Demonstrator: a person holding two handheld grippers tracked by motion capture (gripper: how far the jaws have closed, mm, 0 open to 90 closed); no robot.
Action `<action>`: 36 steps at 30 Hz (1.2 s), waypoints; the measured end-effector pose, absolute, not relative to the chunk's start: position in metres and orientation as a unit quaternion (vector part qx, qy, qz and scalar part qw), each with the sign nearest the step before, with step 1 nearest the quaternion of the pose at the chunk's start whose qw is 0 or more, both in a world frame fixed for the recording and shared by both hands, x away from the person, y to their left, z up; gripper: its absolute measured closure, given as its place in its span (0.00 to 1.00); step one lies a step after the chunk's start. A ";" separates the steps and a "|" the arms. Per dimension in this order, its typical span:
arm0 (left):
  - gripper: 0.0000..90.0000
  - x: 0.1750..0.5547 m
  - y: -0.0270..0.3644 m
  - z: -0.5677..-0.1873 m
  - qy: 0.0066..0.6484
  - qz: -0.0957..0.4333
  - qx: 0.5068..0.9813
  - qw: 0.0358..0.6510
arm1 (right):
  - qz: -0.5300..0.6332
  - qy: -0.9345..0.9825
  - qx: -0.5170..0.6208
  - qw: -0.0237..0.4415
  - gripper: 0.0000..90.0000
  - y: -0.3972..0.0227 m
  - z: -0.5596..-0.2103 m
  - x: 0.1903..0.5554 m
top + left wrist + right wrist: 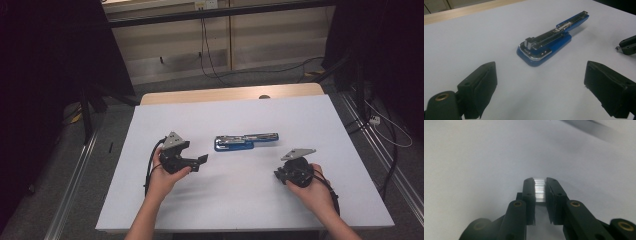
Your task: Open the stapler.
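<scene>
We found the blue stapler (246,141) lying mid-desk (235,200), untouched; left hand-held gripper (202,160) spread wide and empty, right hand-held gripper (276,173) nearly closed on nothing. We judged approach underway; next, straddle the stapler

A stapler (246,141) is lying near the middle of the table (300,115). The left gripper (200,161) is sitting just to its left and nearer the person. The right gripper (278,174) is sitting to its right, nearer the person too.

Blue stapler (246,141) opened flat, mid table (225,205).
</scene>
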State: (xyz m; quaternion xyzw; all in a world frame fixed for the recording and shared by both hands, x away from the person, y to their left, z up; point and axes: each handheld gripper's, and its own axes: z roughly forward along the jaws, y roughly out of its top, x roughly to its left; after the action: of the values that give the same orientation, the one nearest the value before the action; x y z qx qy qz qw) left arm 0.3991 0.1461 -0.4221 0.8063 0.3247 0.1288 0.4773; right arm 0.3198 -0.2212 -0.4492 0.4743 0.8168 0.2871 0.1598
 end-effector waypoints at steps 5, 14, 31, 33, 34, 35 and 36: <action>0.13 0.399 0.146 -0.422 0.320 0.132 0.808 0.476 | 0.275 0.820 0.482 0.137 0.87 -0.221 -0.446 0.326; 0.13 0.399 0.146 -0.422 0.319 0.133 0.808 0.478 | 0.258 0.835 0.474 0.107 0.88 -0.222 -0.441 0.336; 0.12 0.402 0.158 -0.421 0.326 0.128 0.804 0.480 | 0.274 0.875 0.392 0.075 0.88 -0.194 -0.404 0.373; 0.12 0.401 0.158 -0.421 0.325 0.128 0.805 0.479 | 0.279 0.876 0.387 0.069 0.88 -0.191 -0.400 0.377; 0.12 0.401 0.159 -0.421 0.326 0.127 0.804 0.480 | 0.281 0.878 0.381 0.068 0.88 -0.190 -0.398 0.378; 0.12 0.401 0.159 -0.421 0.327 0.126 0.804 0.480 | 0.284 0.879 0.377 0.065 0.88 -0.189 -0.396 0.380; 0.11 0.401 0.159 -0.420 0.326 0.126 0.805 0.479 | 0.285 0.880 0.375 0.062 0.88 -0.188 -0.394 0.382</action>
State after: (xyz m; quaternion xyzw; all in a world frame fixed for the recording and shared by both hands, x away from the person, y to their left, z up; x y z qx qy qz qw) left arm 0.4011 0.1595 -0.4203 0.8051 0.3260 0.1258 0.4793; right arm 0.3819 -0.1881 -0.3941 0.3746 0.8801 0.2851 0.0620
